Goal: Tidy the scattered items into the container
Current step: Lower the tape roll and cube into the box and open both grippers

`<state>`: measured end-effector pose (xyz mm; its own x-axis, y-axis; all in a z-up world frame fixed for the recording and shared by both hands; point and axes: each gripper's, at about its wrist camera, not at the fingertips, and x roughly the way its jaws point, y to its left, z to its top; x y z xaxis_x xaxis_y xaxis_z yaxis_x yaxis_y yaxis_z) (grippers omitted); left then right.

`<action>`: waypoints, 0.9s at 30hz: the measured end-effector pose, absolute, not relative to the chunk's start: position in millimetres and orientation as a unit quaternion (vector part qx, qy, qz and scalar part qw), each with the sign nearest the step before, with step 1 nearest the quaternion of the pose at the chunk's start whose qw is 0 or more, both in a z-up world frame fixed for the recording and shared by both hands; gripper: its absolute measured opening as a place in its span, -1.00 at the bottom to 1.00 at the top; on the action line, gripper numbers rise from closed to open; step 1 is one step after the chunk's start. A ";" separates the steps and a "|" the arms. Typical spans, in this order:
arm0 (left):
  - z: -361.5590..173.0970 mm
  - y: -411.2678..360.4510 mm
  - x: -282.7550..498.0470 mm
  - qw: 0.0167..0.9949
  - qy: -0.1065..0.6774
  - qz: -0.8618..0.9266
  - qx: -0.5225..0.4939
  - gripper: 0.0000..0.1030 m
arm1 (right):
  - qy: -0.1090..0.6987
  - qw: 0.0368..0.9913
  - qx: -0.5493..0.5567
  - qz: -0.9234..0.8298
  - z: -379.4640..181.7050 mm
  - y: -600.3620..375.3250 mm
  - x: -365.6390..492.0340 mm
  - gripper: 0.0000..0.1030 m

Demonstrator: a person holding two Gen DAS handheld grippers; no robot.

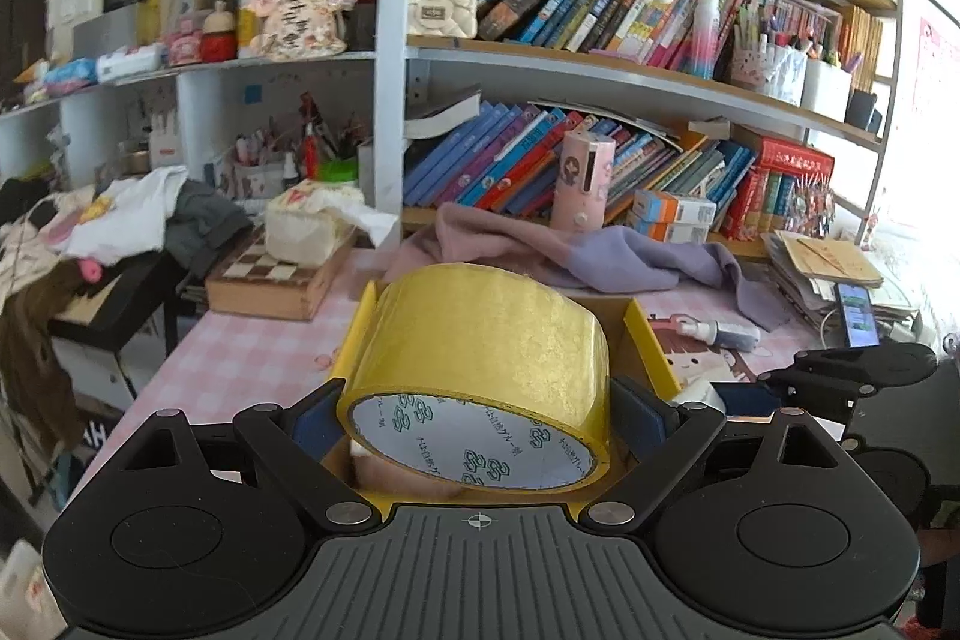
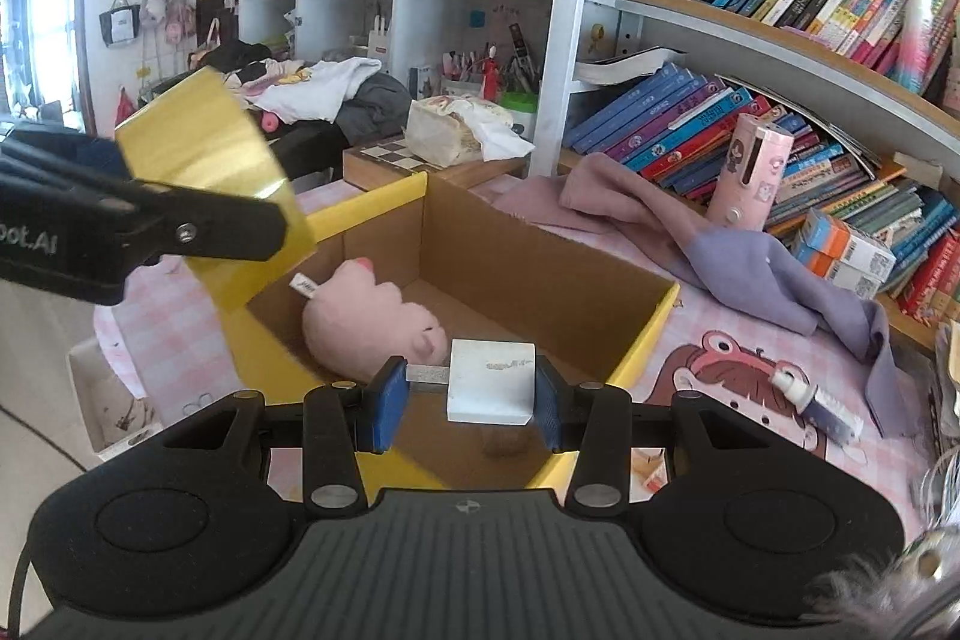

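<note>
My left gripper [image 1: 477, 418] is shut on a yellow tape roll [image 1: 480, 364] and holds it above the left side of the open yellow cardboard box [image 1: 651, 346]. In the right wrist view the tape roll [image 2: 204, 142] hangs over the box's left wall [image 2: 360, 214]. My right gripper [image 2: 462, 403] is shut on a white charger block [image 2: 492, 379] with metal prongs, held over the box's near edge. A pink plush toy [image 2: 366, 322] lies inside the box.
A small spray bottle [image 2: 816, 400] lies on the pink cartoon desk mat right of the box. A pink-purple cloth [image 2: 708, 250] and a pink cylinder [image 2: 750, 166] lie behind the box. A chessboard box [image 1: 270, 280] with a tissue pack stands at back left. Bookshelves fill the back.
</note>
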<state>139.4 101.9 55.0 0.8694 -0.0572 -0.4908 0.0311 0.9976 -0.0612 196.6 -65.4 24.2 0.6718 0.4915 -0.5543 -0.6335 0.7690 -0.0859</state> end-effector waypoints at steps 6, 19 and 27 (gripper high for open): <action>47.5 98.8 192.4 0.956 0.288 -0.049 0.011 0.79 | 0.266 0.891 -0.178 0.322 17.1 -52.1 243.9 -0.20; 0.1 104.7 303.5 0.899 0.425 -0.090 0.055 0.79 | 0.282 0.798 -0.370 0.383 -24.7 1.2 327.3 -0.20; -19.6 95.5 330.9 0.876 0.464 -0.097 0.092 0.80 | 0.302 0.744 -0.437 0.405 -47.5 22.1 345.3 -0.19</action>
